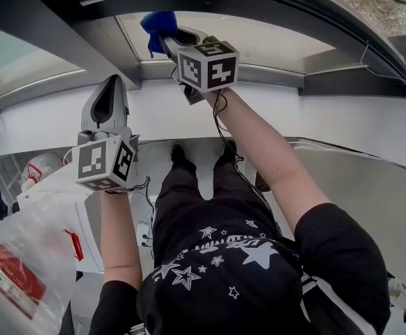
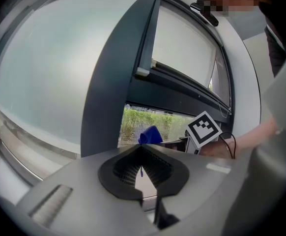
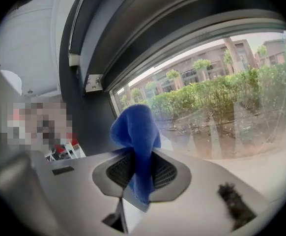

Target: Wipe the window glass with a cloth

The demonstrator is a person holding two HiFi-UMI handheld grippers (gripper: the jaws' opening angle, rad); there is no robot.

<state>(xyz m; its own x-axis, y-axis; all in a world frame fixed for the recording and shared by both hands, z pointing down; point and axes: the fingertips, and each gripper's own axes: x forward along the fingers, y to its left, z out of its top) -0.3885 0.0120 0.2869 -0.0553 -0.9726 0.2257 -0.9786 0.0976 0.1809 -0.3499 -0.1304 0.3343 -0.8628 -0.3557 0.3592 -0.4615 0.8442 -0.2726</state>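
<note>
A blue cloth (image 1: 158,24) is pinched in my right gripper (image 1: 169,39), which is raised against the lower window glass (image 1: 259,42). In the right gripper view the cloth (image 3: 135,129) stands bunched up between the jaws of the right gripper (image 3: 138,159), close to the glass (image 3: 221,117), with hedges and buildings outside. My left gripper (image 1: 111,82) points up over the white sill (image 1: 328,124), left of and below the right one, shut with nothing held. In the left gripper view, beyond the left gripper (image 2: 142,150), the cloth (image 2: 150,134) shows by the marker cube.
A dark window post (image 1: 70,40) separates a frosted pane (image 1: 14,58) from the clear glass. A dark curved frame (image 1: 342,26) runs above the right. A plastic bag (image 1: 21,257) lies at lower left. The person's shoes (image 1: 182,158) stand below the sill.
</note>
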